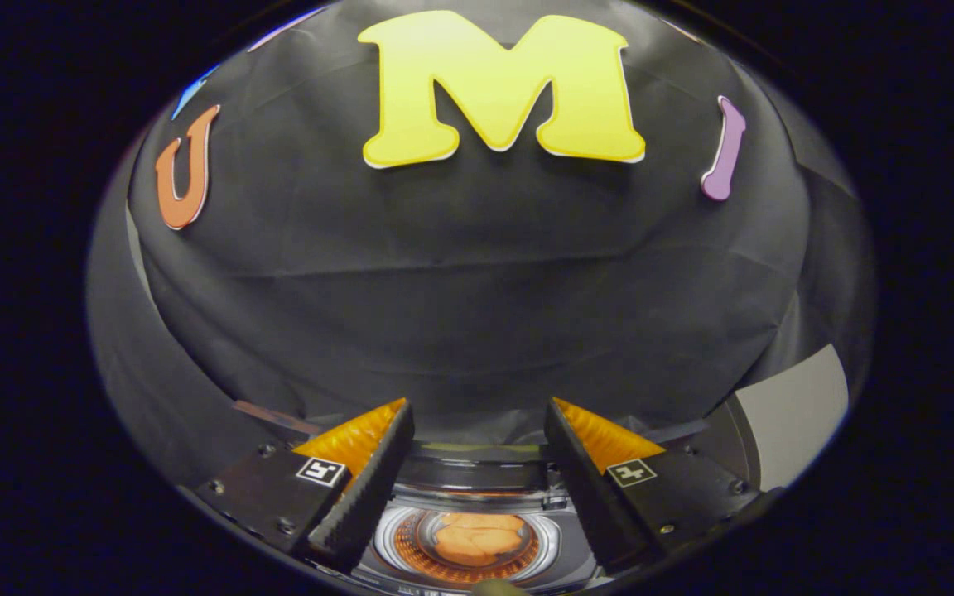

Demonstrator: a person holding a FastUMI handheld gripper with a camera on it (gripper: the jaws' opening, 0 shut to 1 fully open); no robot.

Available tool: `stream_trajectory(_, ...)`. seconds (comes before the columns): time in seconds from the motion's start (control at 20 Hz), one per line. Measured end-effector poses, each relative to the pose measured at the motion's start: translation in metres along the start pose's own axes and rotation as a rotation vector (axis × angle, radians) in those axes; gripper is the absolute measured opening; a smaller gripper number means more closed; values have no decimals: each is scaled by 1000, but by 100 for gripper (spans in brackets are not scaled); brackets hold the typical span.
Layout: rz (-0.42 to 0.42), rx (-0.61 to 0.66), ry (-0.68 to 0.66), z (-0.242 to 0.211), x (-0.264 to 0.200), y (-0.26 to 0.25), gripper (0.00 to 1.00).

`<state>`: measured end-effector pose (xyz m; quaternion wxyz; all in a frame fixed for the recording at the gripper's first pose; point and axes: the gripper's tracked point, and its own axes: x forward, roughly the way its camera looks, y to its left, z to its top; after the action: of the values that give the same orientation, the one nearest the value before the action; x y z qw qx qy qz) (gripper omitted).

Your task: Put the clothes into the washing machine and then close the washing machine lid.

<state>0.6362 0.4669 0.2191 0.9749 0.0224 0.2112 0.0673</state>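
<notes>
Your fingers (477,463) are spread apart, gripping nothing. Bottom centre of frame, between them: washing machine (477,497), its lower part cut off. Orange clothes (477,538) sit in the drum. Lid hard to make out.

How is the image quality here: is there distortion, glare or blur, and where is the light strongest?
Gripper view: strong fisheye bending, so the booth wall bulges like a dome; focus is sharp on the open gripper; the brightest light falls on the washing machine drum below, between the fingers, where the orange clothes glow and the rim shines; the wall stays dim and matte.
</notes>
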Motion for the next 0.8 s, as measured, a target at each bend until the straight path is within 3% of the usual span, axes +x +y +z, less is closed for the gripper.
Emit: stream_trajectory(0.8,22,-24,-96,-57,-62,-1,99)
